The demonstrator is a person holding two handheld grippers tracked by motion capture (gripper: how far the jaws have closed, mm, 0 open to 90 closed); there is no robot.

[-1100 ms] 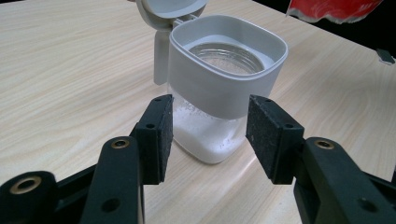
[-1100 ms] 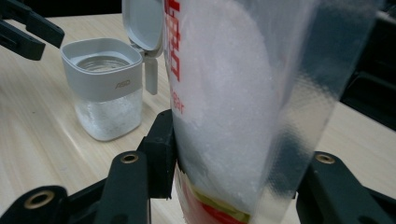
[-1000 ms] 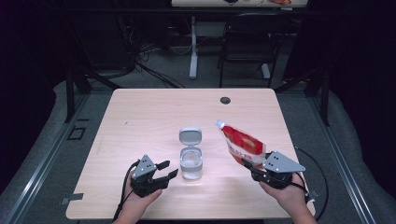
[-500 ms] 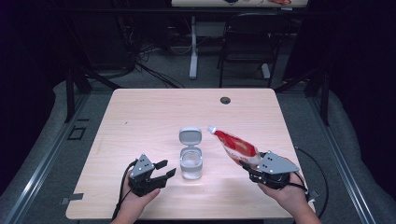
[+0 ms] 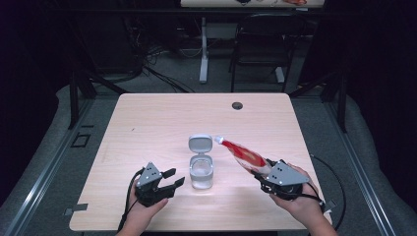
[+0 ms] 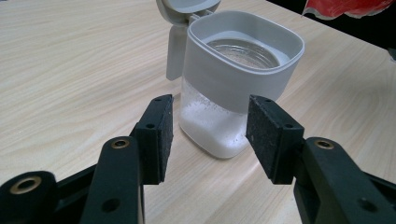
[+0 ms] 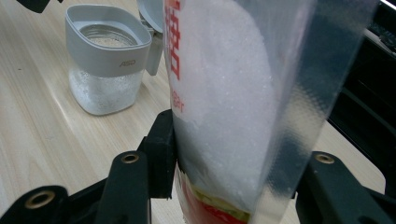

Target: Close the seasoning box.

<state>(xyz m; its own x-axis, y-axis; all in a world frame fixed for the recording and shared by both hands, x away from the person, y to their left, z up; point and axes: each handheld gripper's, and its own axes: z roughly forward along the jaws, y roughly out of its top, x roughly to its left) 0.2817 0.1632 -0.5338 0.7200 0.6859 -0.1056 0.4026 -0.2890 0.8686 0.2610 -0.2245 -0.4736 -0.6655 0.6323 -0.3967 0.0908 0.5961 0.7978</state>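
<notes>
The right gripper [image 5: 265, 175] is grasping a red-and-clear pouch [image 5: 244, 154] of white grains, tilting toward the open-lidded glass jar [image 5: 201, 170], half-filled, on the counter [image 5: 147, 123]. The left gripper [image 5: 174, 179], fingers released, is sitting just left of the jar.

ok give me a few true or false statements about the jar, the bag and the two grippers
1. The right gripper is shut on the bag. True.
2. The jar has its lid closed. False: the lid is flipped open behind it.
3. The left gripper grips the jar. False: its fingers are open, short of the jar.
4. The jar holds white grains. True.
5. The bag lies flat on the table. False: it is held tilted, its top pointing toward the jar.
</notes>
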